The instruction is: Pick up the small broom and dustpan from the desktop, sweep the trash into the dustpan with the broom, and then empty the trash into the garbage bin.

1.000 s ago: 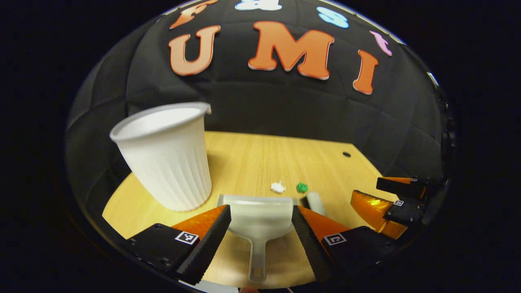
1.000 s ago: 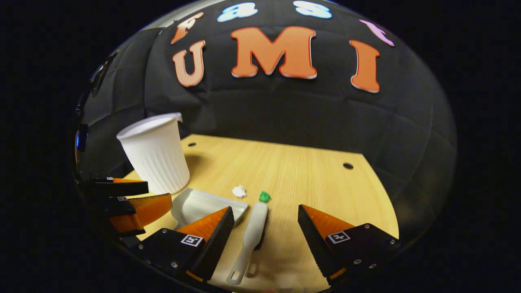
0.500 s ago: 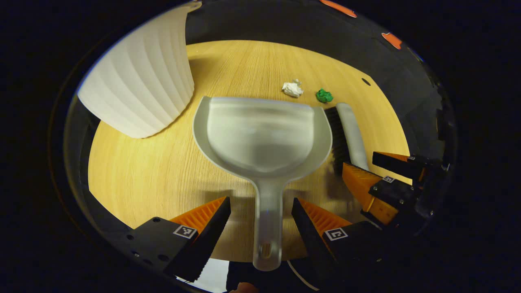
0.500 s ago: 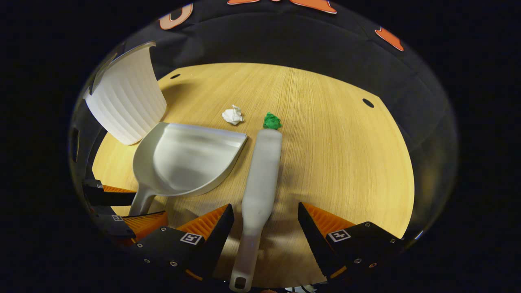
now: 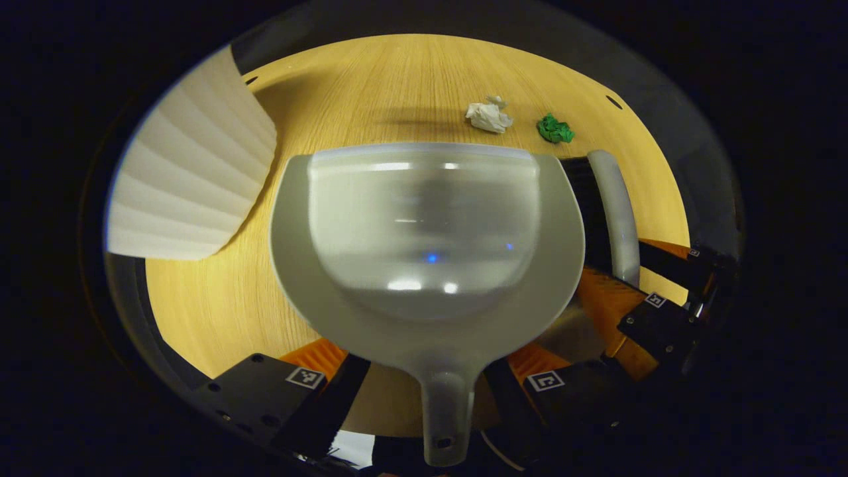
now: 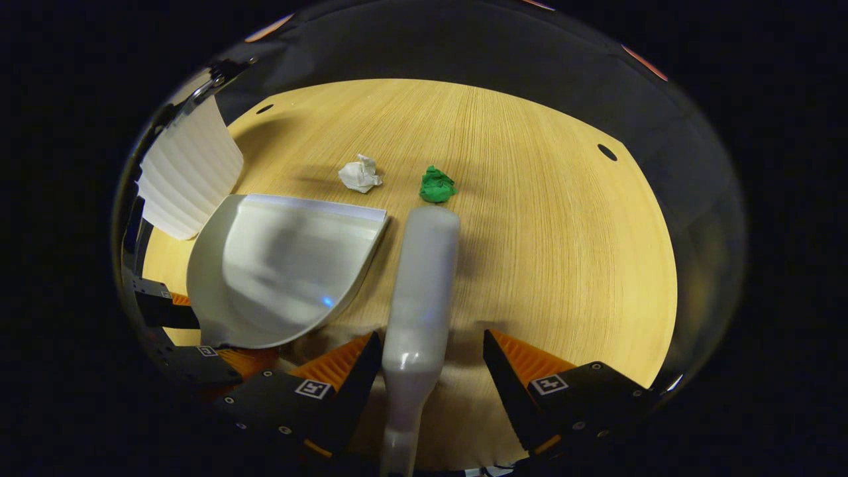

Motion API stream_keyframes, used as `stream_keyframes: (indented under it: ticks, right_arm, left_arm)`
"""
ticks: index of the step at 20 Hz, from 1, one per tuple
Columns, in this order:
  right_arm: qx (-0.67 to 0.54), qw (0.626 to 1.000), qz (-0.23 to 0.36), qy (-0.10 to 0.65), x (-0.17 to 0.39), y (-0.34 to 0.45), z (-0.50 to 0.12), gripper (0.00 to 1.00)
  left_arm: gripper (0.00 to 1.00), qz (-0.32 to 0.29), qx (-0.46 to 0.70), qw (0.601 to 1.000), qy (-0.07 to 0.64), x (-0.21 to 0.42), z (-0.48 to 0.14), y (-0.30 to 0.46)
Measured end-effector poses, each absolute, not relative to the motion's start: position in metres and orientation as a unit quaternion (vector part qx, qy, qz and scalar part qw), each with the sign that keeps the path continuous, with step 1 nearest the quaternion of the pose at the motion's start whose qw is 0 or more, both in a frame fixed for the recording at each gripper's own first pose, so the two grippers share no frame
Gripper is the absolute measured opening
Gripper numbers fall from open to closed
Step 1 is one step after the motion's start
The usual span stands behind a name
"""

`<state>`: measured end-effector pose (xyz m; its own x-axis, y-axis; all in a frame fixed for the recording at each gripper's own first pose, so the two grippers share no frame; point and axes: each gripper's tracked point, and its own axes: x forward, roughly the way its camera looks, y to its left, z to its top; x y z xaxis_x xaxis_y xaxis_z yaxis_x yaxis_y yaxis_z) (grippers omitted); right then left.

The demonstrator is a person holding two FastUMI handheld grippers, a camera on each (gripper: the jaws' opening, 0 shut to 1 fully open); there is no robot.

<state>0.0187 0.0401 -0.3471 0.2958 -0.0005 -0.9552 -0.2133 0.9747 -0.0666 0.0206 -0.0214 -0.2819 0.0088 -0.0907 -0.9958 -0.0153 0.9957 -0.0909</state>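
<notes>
Pick-up step. Left hand-held gripper [image 5: 424, 381] wide open, straddling dustpan [image 5: 424, 245] handle, flat on tabletop [image 5: 199, 298]. Right hand-held gripper [image 6: 432, 361] open astride broom [image 6: 424, 278] handle. White scrap [image 6: 359, 175], green scrap [image 6: 437, 185] just beyond. Ribbed white bin [image 5: 192, 192] far left. Next, likely: close both, lift.

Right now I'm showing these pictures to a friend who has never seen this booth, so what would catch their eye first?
The pale dustpan looms largest, mouth towards the crumpled white scrap and green scrap farther up the wooden table. Beside it on the right lies the broom, its handle between the open right claw. A ribbed white bin stands to the dustpan's left.
</notes>
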Motion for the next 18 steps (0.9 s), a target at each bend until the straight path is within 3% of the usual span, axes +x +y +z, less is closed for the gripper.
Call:
stream_keyframes:
  ticks: [2, 3, 4, 5, 6, 7, 10, 11, 12, 13, 14, 18]
  right_arm:
    - [-0.086, 0.793, 0.068, 0.600, 0.017, 0.041, -0.350, 0.83]
    - [-0.080, 0.789, 0.068, 0.606, 0.016, 0.042, -0.352, 0.77]
    - [-0.075, 0.787, 0.067, 0.609, 0.017, 0.043, -0.355, 0.53]
    - [-0.072, 0.785, 0.073, 0.611, 0.018, 0.044, -0.355, 0.43]
    - [-0.070, 0.782, 0.075, 0.614, 0.018, 0.044, -0.352, 0.44]
    - [-0.066, 0.780, 0.076, 0.618, 0.017, 0.042, -0.353, 0.36]
    - [-0.042, 0.774, 0.072, 0.628, 0.018, 0.031, -0.349, 0.45]
    - [-0.033, 0.771, 0.073, 0.631, 0.019, 0.026, -0.347, 0.37]
    - [-0.031, 0.771, 0.073, 0.632, 0.025, 0.019, -0.345, 0.37]
    - [-0.038, 0.773, 0.073, 0.629, 0.032, 0.011, -0.344, 0.44]
    - [-0.048, 0.776, 0.072, 0.625, 0.042, 0.000, -0.342, 0.37]
    - [-0.081, 0.775, 0.097, 0.619, 0.086, -0.013, -0.345, 0.36]
  left_arm:
    - [0.85, -0.033, -0.032, 0.701, 0.712, 0.017, -0.286, -0.026]
    - [0.71, -0.032, -0.028, 0.701, 0.712, 0.016, -0.285, -0.026]
    - [0.57, -0.034, -0.027, 0.696, 0.717, 0.012, -0.285, -0.028]
    - [0.43, -0.036, -0.027, 0.694, 0.719, 0.010, -0.286, -0.026]
    - [0.39, -0.042, -0.027, 0.694, 0.718, 0.011, -0.287, -0.026]
    - [0.37, -0.048, -0.026, 0.695, 0.717, 0.012, -0.287, -0.024]
    - [0.34, -0.070, -0.015, 0.697, 0.713, 0.034, -0.277, -0.023]
    - [0.33, -0.079, -0.011, 0.696, 0.713, 0.041, -0.267, -0.020]
    - [0.33, -0.088, 0.000, 0.698, 0.711, 0.050, -0.257, -0.015]
    - [0.33, -0.096, 0.019, 0.696, 0.711, 0.054, -0.243, -0.005]
    - [0.34, -0.107, 0.038, 0.697, 0.708, 0.063, -0.233, 0.003]
    - [0.33, -0.173, 0.105, 0.686, 0.699, 0.111, -0.197, 0.012]
